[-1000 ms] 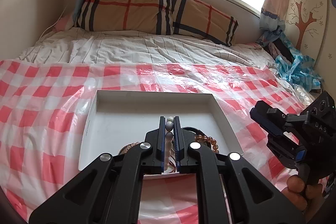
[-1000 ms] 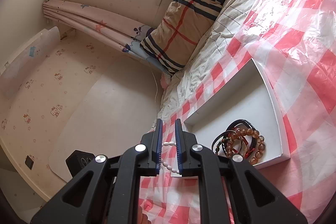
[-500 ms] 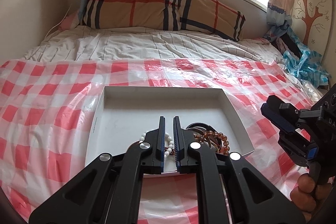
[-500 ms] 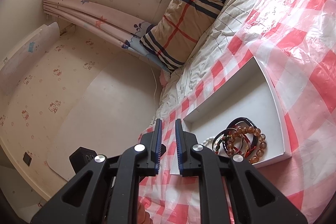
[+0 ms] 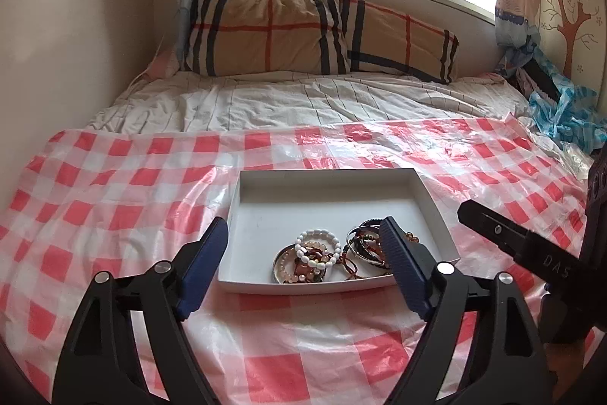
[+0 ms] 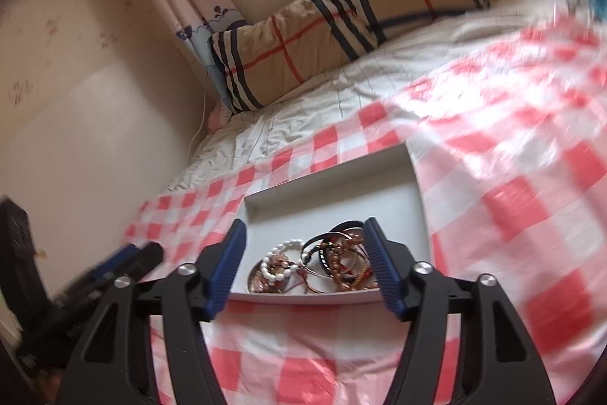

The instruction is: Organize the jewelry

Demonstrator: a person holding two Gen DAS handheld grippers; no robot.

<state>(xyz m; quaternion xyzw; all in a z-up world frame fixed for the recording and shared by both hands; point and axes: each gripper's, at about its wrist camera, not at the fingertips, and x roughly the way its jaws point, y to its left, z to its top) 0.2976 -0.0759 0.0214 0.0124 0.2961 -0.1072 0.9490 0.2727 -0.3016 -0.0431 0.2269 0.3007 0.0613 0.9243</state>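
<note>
A white shallow tray [image 5: 334,194] [image 6: 334,200] lies on the red-checked plastic sheet. In its near half lies a heap of jewelry: a white bead bracelet [image 5: 318,247] [image 6: 279,262], brown bead bracelets [image 5: 303,270] and dark bangles [image 5: 364,243] [image 6: 334,253]. My left gripper [image 5: 303,253] is open and empty, held above the tray's near edge. My right gripper [image 6: 303,253] is open and empty, also above the near edge; it shows at the right of the left wrist view [image 5: 531,249].
The checked sheet [image 5: 114,200] covers the near part of a bed. A striped white sheet [image 5: 303,97] and plaid pillows [image 5: 311,33] lie beyond. A wall stands to the left and a blue crumpled bag [image 5: 565,112] at the far right.
Both grippers have opened and pulled back from the tray. The white bead bracelet held a second ago now lies in the tray. The right wrist view has swung and is blurred.
</note>
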